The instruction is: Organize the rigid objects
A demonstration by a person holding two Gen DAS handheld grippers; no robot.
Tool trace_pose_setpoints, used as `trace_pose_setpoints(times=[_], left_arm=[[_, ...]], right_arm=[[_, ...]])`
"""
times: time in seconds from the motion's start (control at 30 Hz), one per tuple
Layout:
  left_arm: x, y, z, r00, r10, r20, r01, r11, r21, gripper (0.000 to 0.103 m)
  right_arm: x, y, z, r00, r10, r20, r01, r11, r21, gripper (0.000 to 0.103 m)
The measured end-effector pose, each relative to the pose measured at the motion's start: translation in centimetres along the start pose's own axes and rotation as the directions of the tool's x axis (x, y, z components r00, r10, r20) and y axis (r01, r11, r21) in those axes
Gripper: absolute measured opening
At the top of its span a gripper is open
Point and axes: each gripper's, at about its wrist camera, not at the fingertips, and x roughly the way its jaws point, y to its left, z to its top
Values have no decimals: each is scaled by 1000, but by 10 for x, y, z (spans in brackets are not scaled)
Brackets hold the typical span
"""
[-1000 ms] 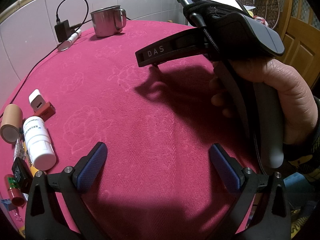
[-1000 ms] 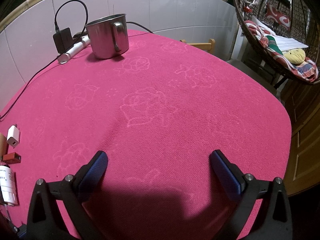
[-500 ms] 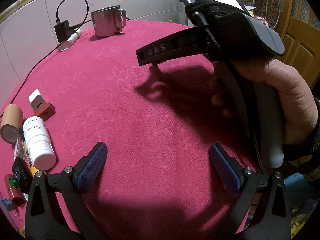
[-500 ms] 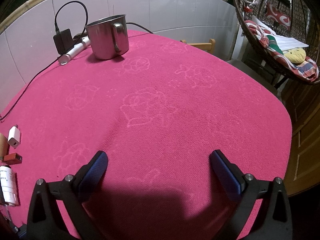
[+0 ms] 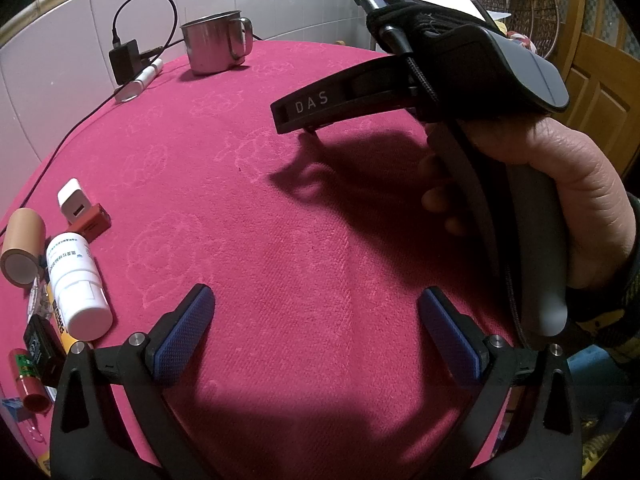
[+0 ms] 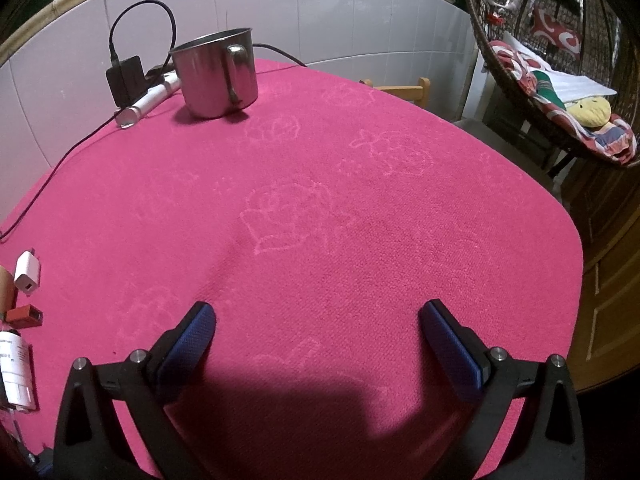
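Note:
Small objects lie in a cluster at the table's left edge: a white bottle (image 5: 76, 284), a brown cardboard tube (image 5: 22, 246), a white charger plug (image 5: 74, 202), a small red box (image 5: 92, 224), a black block (image 5: 38, 344) and a red tube (image 5: 26, 380). A steel mug (image 5: 214, 46) stands at the back; it also shows in the right wrist view (image 6: 218, 74). My left gripper (image 5: 316, 332) is open and empty above the cloth. My right gripper (image 6: 318, 344) is open and empty; its body is seen from the side, held by a hand (image 5: 560, 184).
The table wears a pink cloth (image 6: 320, 208). A black adapter (image 6: 126, 80) with a cable and a white pen-like stick (image 6: 150, 100) lie by the tiled wall at the back left. A wicker chair (image 6: 560, 80) and a wooden door stand at the right.
The right gripper has edged forward toward the mug, which looks slightly larger. The left gripper has hardly moved.

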Motion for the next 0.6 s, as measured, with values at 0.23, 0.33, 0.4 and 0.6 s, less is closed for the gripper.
trace_pose_setpoints(times=[0.23, 0.33, 0.4, 0.6], left_arm=[[0, 0, 0, 1000, 0, 0, 0, 1000, 1, 103], [0, 0, 0, 1000, 0, 0, 0, 1000, 0, 103], [0, 0, 0, 1000, 0, 0, 0, 1000, 1, 103], [0, 0, 0, 1000, 4, -4, -4, 1000, 0, 103]], right_arm=[[0, 0, 0, 1000, 0, 0, 0, 1000, 0, 103], [0, -1, 0, 1000, 10, 3, -10, 1000, 7, 103], [0, 0, 1, 1000, 9, 3, -9, 1000, 7, 103], [0, -1, 0, 1000, 11, 5, -11, 1000, 7, 103]])
